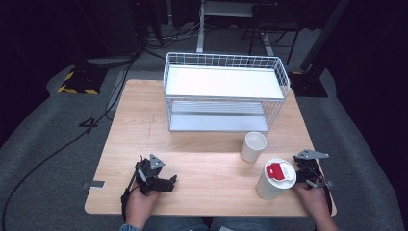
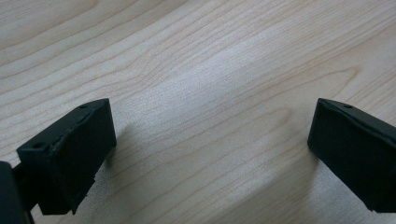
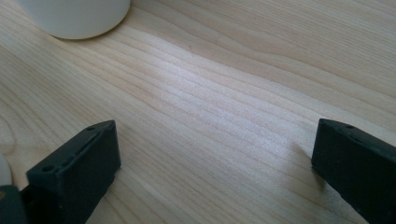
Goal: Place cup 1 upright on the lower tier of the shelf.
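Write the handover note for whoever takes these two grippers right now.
Left gripper: open, holding nothing, low over bare wood near the table's front edge.
Right gripper: open, holding nothing, just right of the lidded cup.
Things: lidded cup with a red-marked lid stands front right; the open white cup stands behind it, near the wire rack, whose shelves hold nothing.
Done: nothing gripped so far.
Left: probably taking up the cups.

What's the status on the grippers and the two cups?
Left gripper and right gripper open, empty. Lidded cup beside right gripper, untouched; open cup upright before wire rack. Nothing in the way.
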